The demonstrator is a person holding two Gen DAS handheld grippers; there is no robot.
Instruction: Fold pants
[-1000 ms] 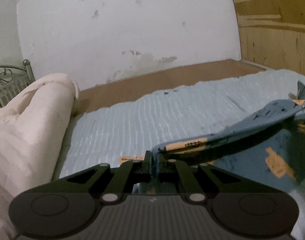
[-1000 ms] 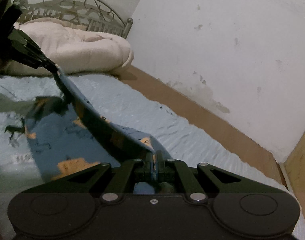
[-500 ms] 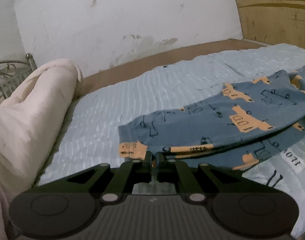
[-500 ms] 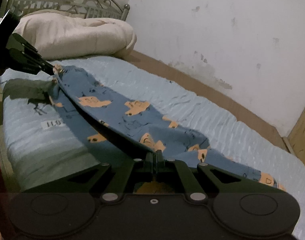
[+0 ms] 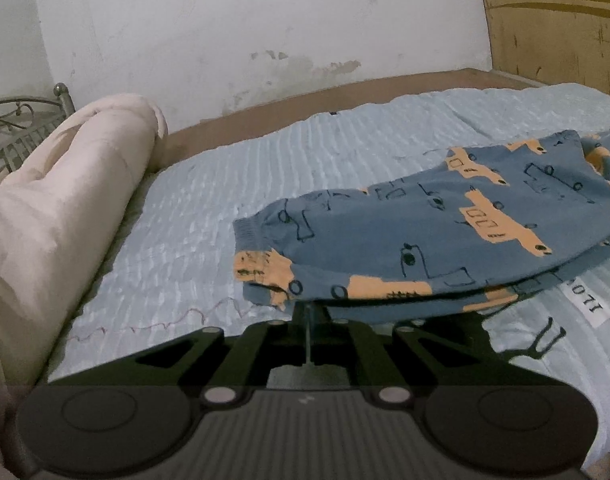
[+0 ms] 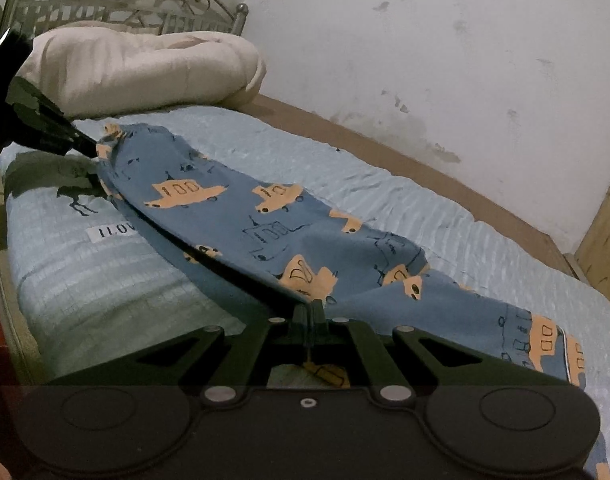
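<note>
The blue pants point(image 5: 425, 240) with orange vehicle prints lie stretched along the light blue bedspread point(image 5: 265, 168). My left gripper point(image 5: 308, 308) is shut on the near edge of the pants by the waistband end. In the right wrist view the pants point(image 6: 265, 216) run from the left gripper point(image 6: 91, 147), at far left, down to my right gripper point(image 6: 310, 307), which is shut on the near edge of the fabric. The cuffs lie at lower right. The edge between both grippers is held slightly above the bed.
A rolled pale pink quilt point(image 5: 53, 208) lies at the head of the bed by the metal headboard point(image 6: 117, 4). A white wall point(image 5: 265, 20) runs along the far side and a wooden panel point(image 5: 557, 28) stands at the foot. A label point(image 6: 113, 232) sits on the bedspread.
Both grippers have come down with the pants, from held high and hanging to spread low over the bed. The fabric now lies mostly flat on the bedspread.
</note>
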